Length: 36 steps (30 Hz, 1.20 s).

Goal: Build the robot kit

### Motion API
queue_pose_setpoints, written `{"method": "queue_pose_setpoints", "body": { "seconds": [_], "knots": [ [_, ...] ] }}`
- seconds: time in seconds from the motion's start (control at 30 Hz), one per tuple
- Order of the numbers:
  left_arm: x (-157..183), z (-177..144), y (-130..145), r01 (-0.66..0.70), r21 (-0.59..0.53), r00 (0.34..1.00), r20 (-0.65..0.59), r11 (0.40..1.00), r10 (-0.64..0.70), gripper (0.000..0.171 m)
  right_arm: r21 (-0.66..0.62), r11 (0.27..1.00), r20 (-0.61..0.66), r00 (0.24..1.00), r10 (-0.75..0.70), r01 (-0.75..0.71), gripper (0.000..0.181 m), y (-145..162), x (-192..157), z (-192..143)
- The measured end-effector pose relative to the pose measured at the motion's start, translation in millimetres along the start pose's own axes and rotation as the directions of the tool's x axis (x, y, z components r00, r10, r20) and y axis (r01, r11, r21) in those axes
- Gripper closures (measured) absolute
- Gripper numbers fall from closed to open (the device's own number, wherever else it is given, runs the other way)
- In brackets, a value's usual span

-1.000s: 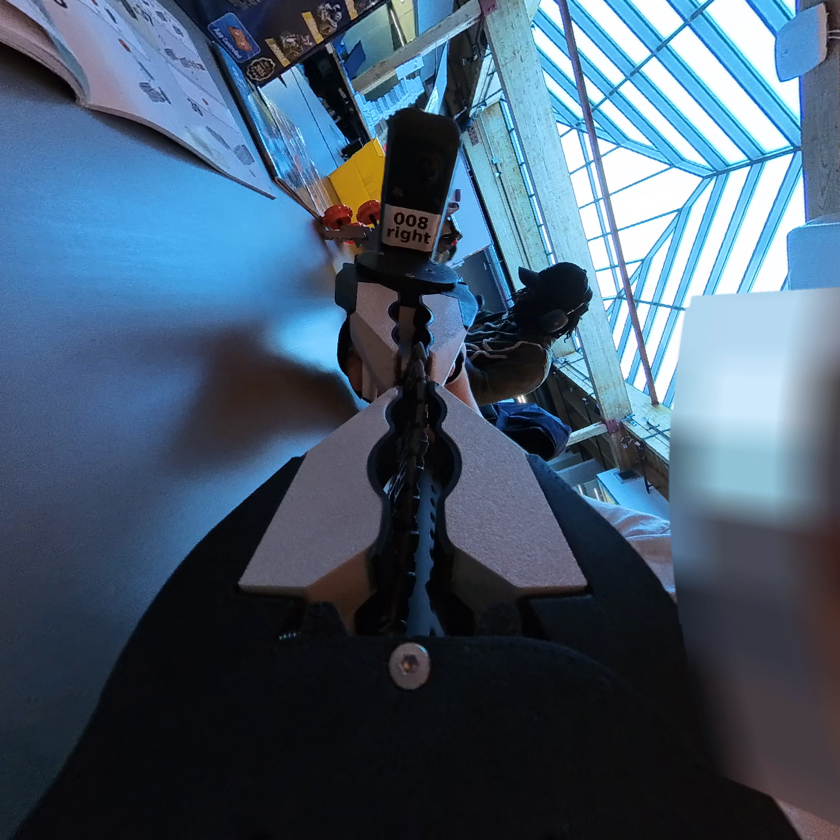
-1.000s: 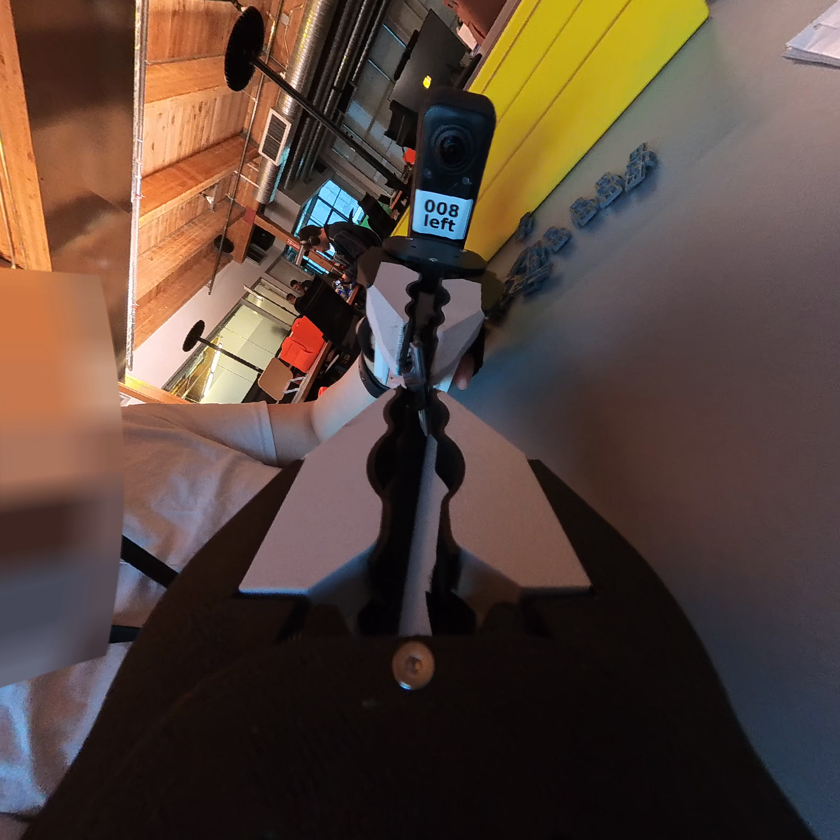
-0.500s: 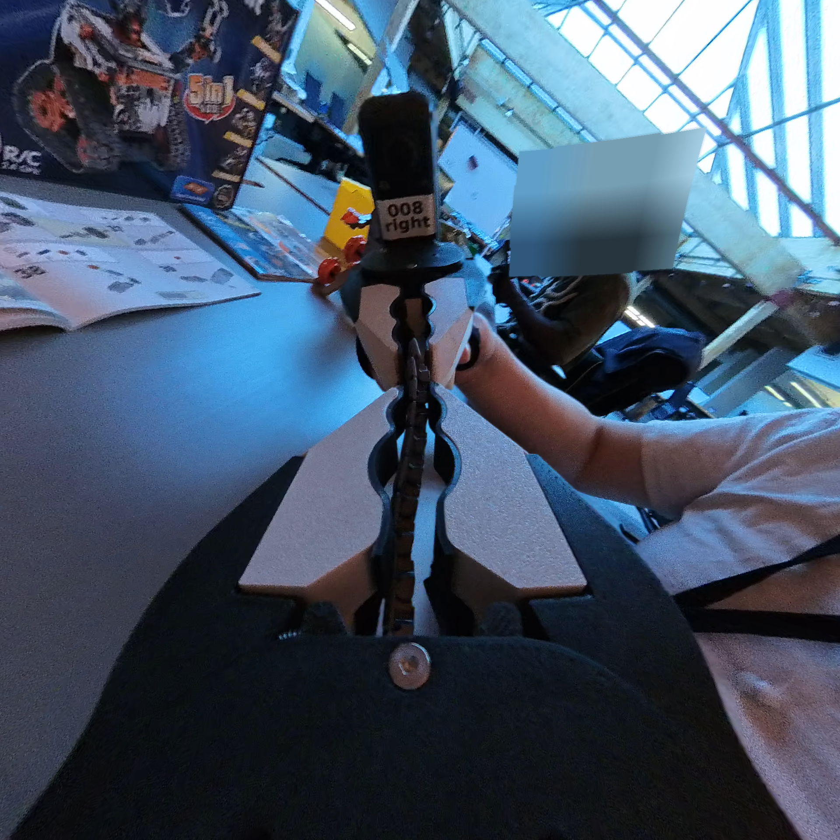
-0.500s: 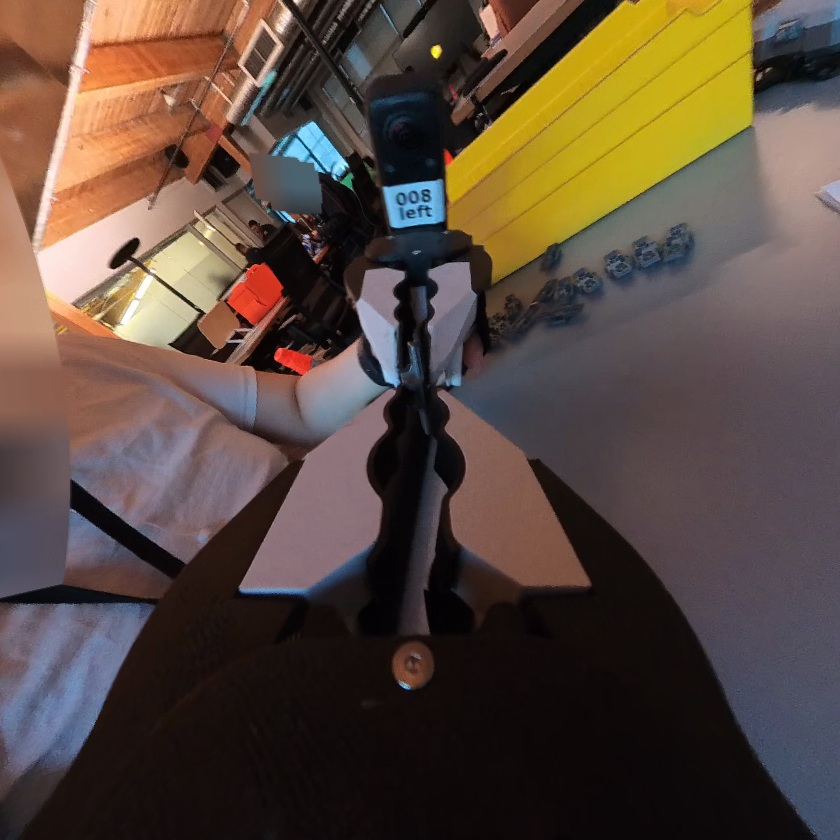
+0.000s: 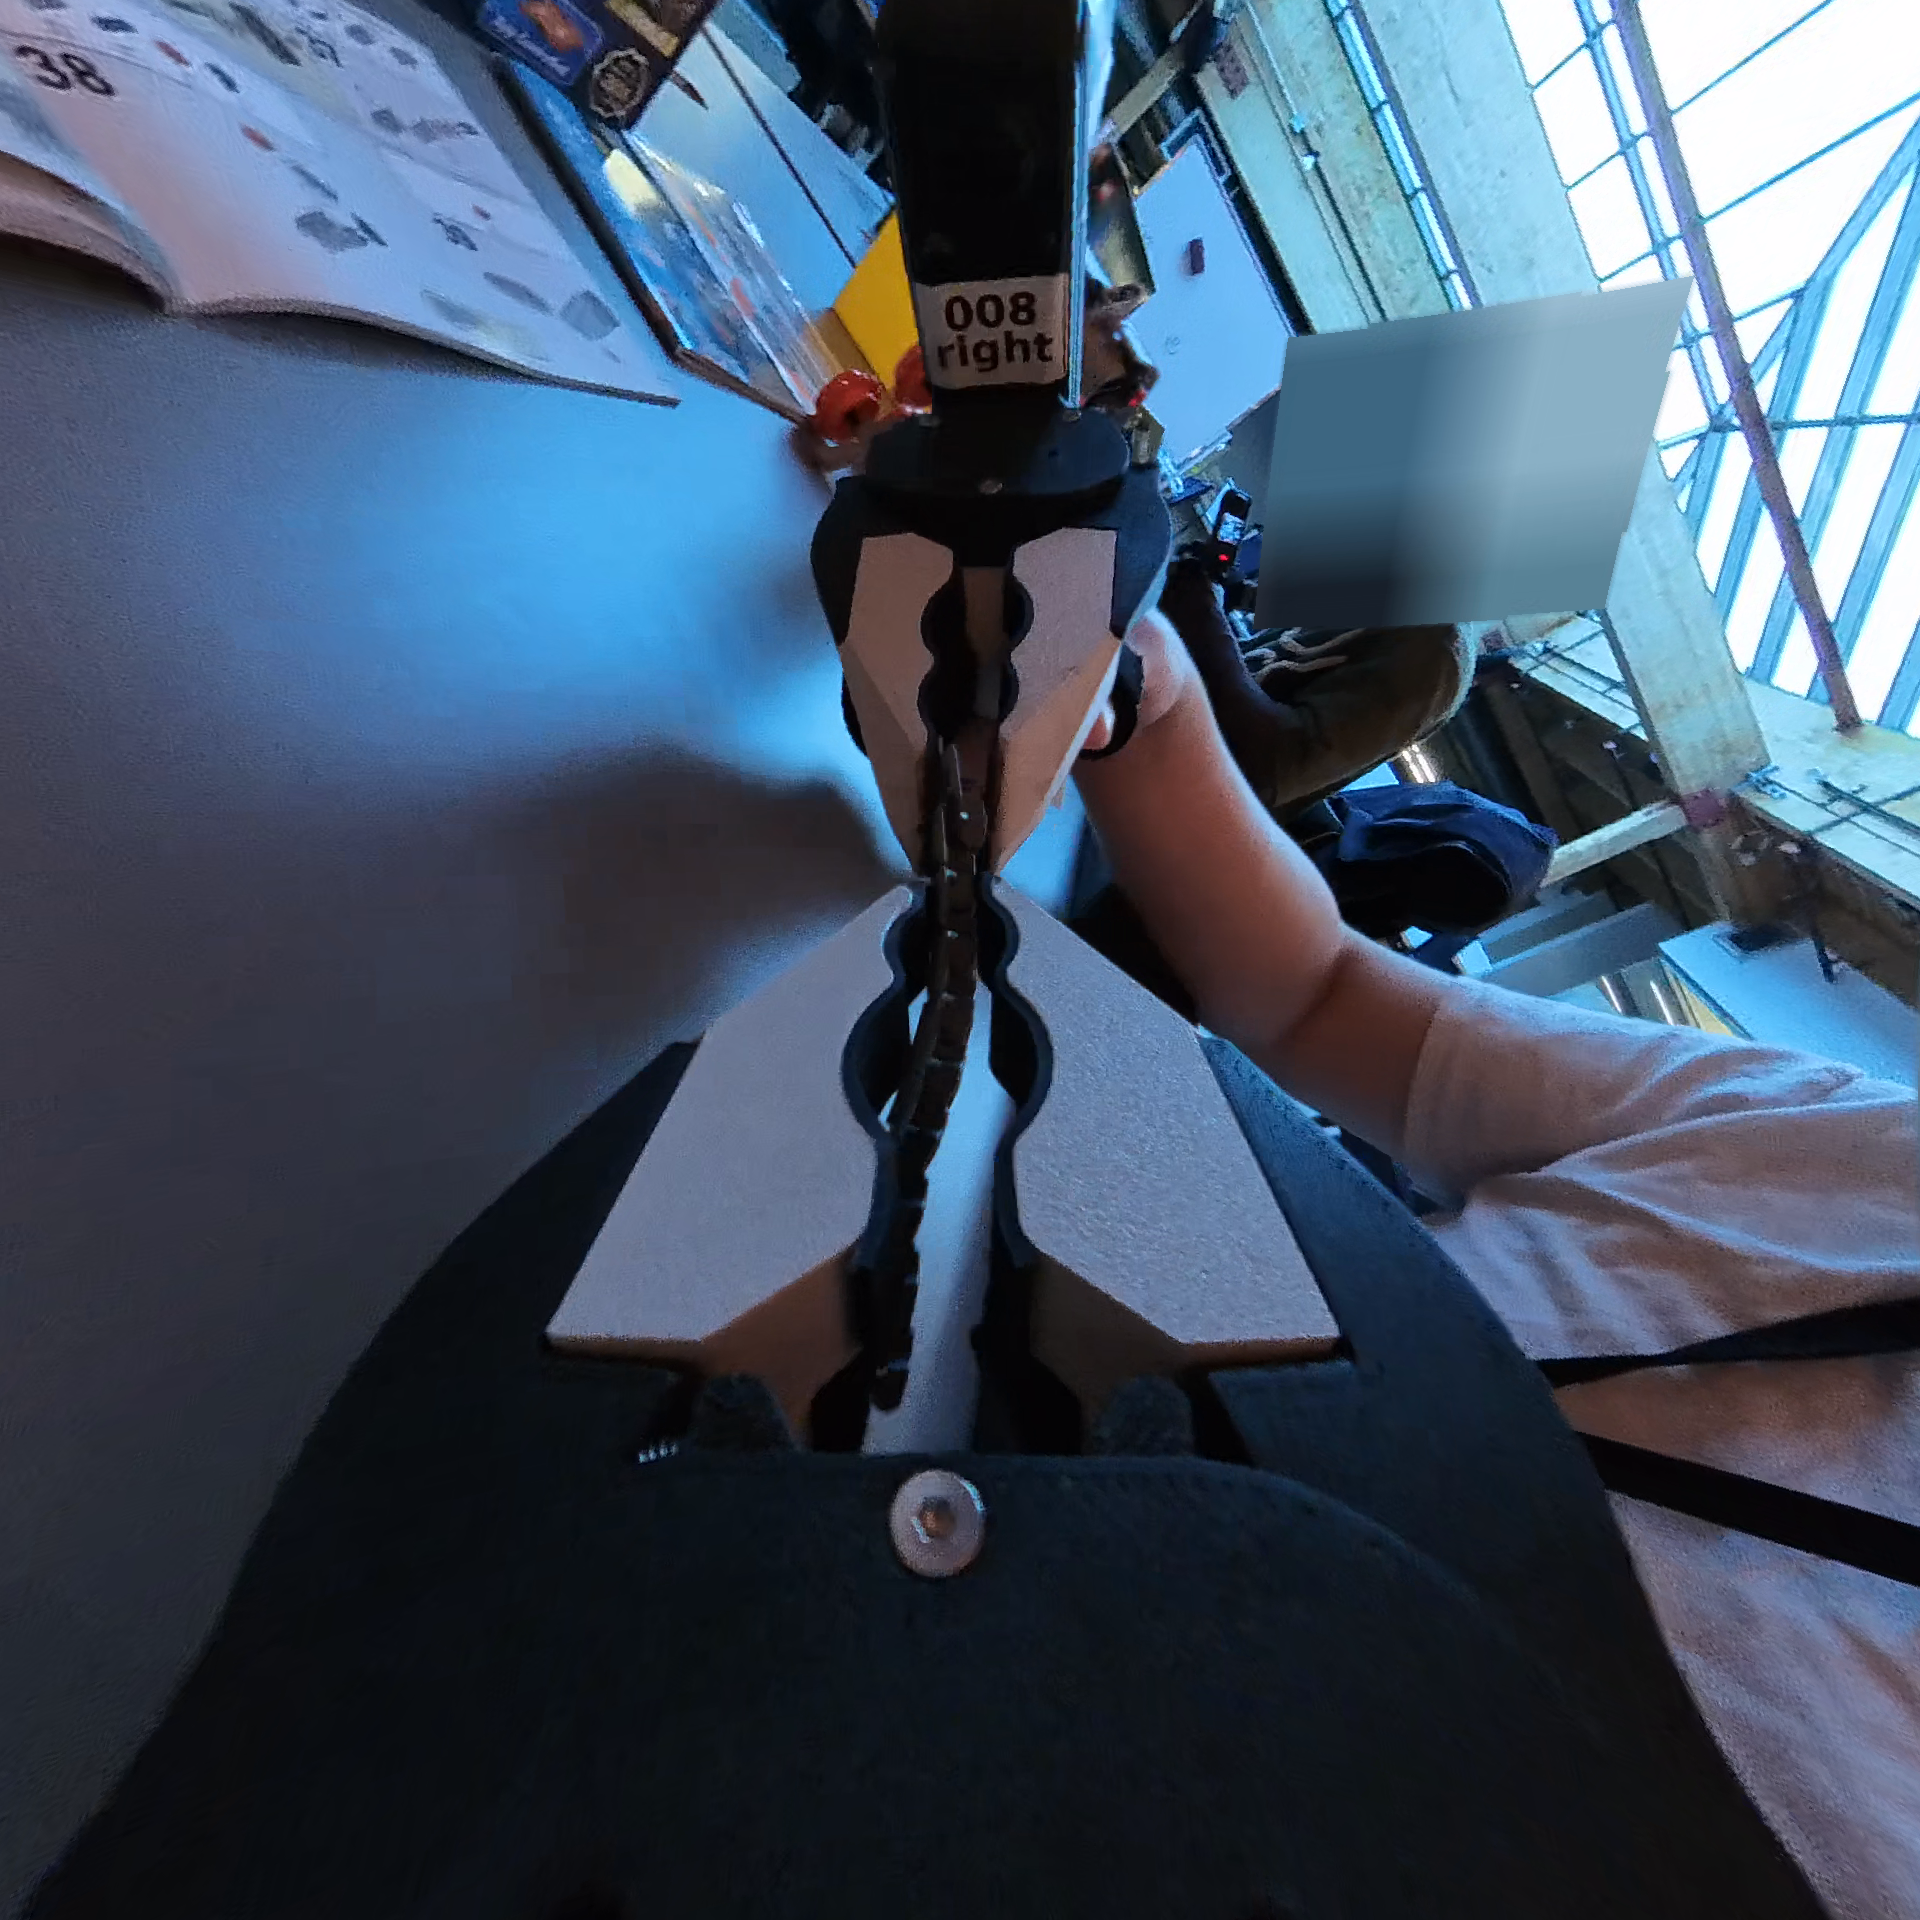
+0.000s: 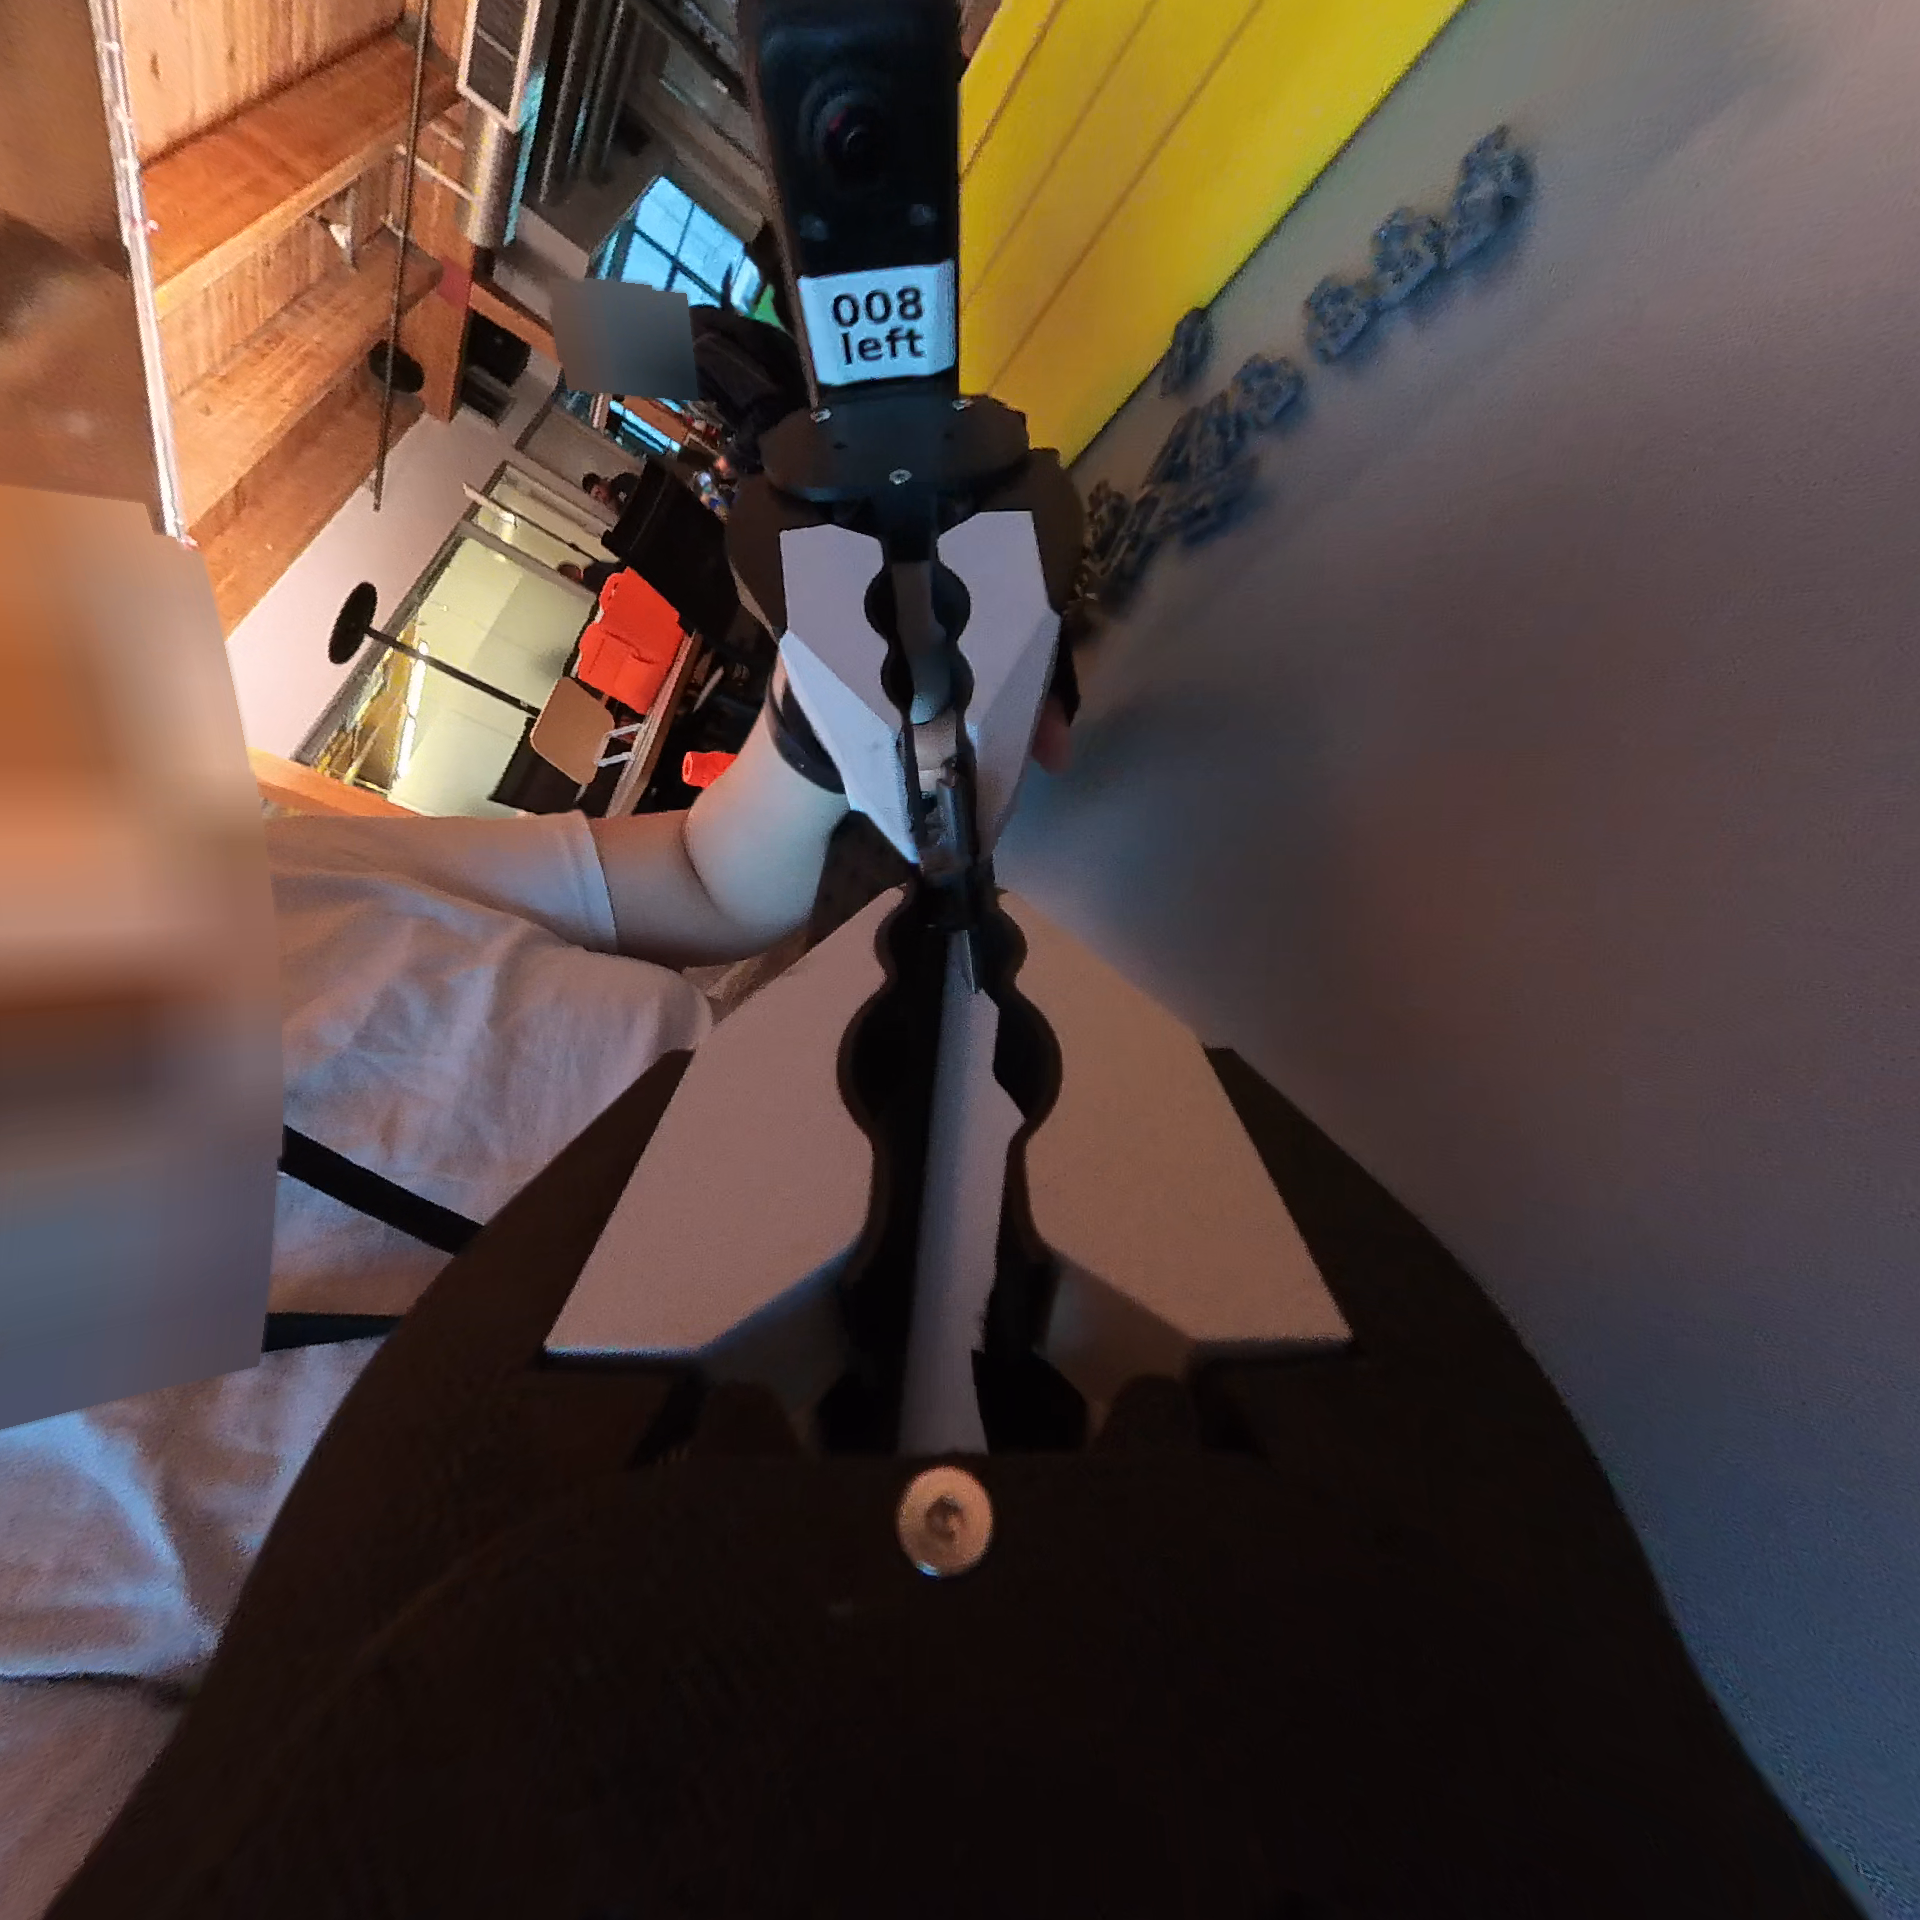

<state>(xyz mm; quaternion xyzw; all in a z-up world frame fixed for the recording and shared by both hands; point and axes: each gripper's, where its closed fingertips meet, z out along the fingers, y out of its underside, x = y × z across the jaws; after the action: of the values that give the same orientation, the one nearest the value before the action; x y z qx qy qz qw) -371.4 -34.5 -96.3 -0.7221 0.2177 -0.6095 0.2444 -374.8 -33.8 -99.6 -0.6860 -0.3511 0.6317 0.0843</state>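
The grey surface [image 5: 364, 727] carries an open booklet [image 5: 312, 187] and loose grey link pieces [image 6: 1247, 416] beside a yellow box [image 6: 1143, 208]. Above it, the left gripper [image 5: 951, 894] and the right gripper [image 6: 951, 904] meet tip to tip. Both sets of fingers [image 5: 748, 1143] are clenched on one dark link chain [image 5: 940, 997] stretched between them.

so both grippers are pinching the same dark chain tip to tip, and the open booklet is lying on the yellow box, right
Not quite: the left wrist view shows the open booklet lying on the grey table, not on a yellow box. The left gripper and right gripper do pinch the same dark chain.
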Motion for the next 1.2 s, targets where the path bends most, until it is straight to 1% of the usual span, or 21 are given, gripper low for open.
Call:
{"method": "queue_pose_setpoints", "body": {
  "seconds": [0.13, 0.27, 0.37, 0.43, 0.47, 0.53, 0.6, 0.63, 0.67, 0.73, 0.77, 0.8, 0.87, 0.97, 1.0, 1.1, 1.2],
  "knots": [
    [-4.8, -0.8, 1.0, 0.033, 0.000, 0.999, 0.003, 0.999, -0.033, 0.171, 0.010, 0.996, 0.058, 0.995, 0.087, -0.088, 0.174, 3.0, 4.2, -9.0],
    [-10.6, 2.6, 7.8, 0.046, -0.034, 0.998, 0.036, 0.998, -0.045, 0.171, -0.063, 0.987, 0.038, 0.988, 0.149, -0.147, 0.174, 15.3, 12.1, -18.7],
    [-10.3, 2.8, 5.6, 0.043, -0.025, 0.999, 0.033, 0.999, -0.042, 0.171, -0.114, 0.980, 0.003, 0.986, 0.165, -0.164, 0.174, 23.0, 19.1, -31.9],
    [-12.1, 2.7, 2.0, 0.043, -0.011, 0.998, 0.037, 0.999, -0.042, 0.165, -0.136, 0.972, 0.004, 0.981, 0.193, -0.191, 0.175, 26.6, 23.9, -41.2],
    [-14.7, 2.5, 0.9, 0.029, -0.010, 0.998, 0.052, 1.000, -0.028, 0.162, -0.143, 0.970, 0.001, 0.980, 0.198, -0.196, 0.174, 28.1, 26.7, -45.3],
    [-18.6, 3.3, -0.2, -0.052, -0.024, 0.994, 0.093, 0.998, 0.054, 0.158, -0.167, 0.967, -0.020, 0.981, 0.192, -0.193, 0.174, 32.1, 31.4, -50.8],
    [-23.5, 4.6, -3.3, -0.198, -0.055, 0.966, 0.157, 0.979, 0.204, 0.151, -0.189, 0.966, -0.004, 0.984, 0.181, -0.178, 0.174, 33.3, 26.4, -53.0],
    [-24.8, 4.8, -5.6, -0.287, -0.081, 0.937, 0.183, 0.955, 0.297, 0.149, -0.204, 0.965, 0.004, 0.985, 0.171, -0.167, 0.174, 34.2, 23.2, -53.7],
    [-25.3, 4.7, -9.2, -0.386, -0.104, 0.895, 0.200, 0.917, 0.399, 0.147, -0.219, 0.963, 0.007, 0.987, 0.159, -0.154, 0.174, 35.3, 20.8, -54.3],
    [-25.8, 5.1, -19.0, -0.581, -0.131, 0.771, 0.226, 0.803, 0.595, 0.143, -0.251, 0.958, 0.033, 0.988, 0.149, -0.136, 0.174, 37.7, 14.3, -55.4],
    [-25.2, 6.1, -23.2, -0.654, -0.137, 0.709, 0.233, 0.744, 0.666, 0.144, -0.265, 0.956, 0.047, 0.988, 0.144, -0.127, 0.174, 38.8, 11.4, -56.1],
    [-24.8, 8.2, -25.7, -0.703, -0.145, 0.660, 0.232, 0.696, 0.715, 0.145, -0.273, 0.954, 0.057, 0.988, 0.144, -0.123, 0.174, 39.3, 9.5, -56.9],
    [-28.1, 15.4, -23.1, -0.760, -0.201, 0.583, 0.210, 0.618, 0.785, 0.147, -0.287, 0.950, 0.087, 0.984, 0.152, -0.122, 0.174, 40.4, 4.6, -57.7],
    [-41.1, 26.8, -15.0, -0.808, -0.323, 0.457, 0.185, 0.493, 0.870, 0.147, -0.300, 0.946, 0.112, 0.981, 0.159, -0.119, 0.174, 42.0, 0.8, -57.4],
    [-43.6, 30.8, -13.1, -0.820, -0.348, 0.418, 0.178, 0.454, 0.891, 0.147, -0.305, 0.945, 0.116, 0.980, 0.159, -0.117, 0.174, 42.5, 0.5, -57.2],
    [-42.5, 44.0, -6.5, -0.857, -0.375, 0.323, 0.144, 0.354, 0.935, 0.144, -0.304, 0.945, 0.125, 0.979, 0.161, -0.117, 0.174, 41.3, 0.4, -56.3],
    [-34.8, 54.8, -0.2, -0.887, -0.362, 0.259, 0.119, 0.285, 0.958, 0.137, -0.301, 0.946, 0.139, 0.976, 0.168, -0.120, 0.174, 40.9, -1.1, -56.3]
  ]
}}
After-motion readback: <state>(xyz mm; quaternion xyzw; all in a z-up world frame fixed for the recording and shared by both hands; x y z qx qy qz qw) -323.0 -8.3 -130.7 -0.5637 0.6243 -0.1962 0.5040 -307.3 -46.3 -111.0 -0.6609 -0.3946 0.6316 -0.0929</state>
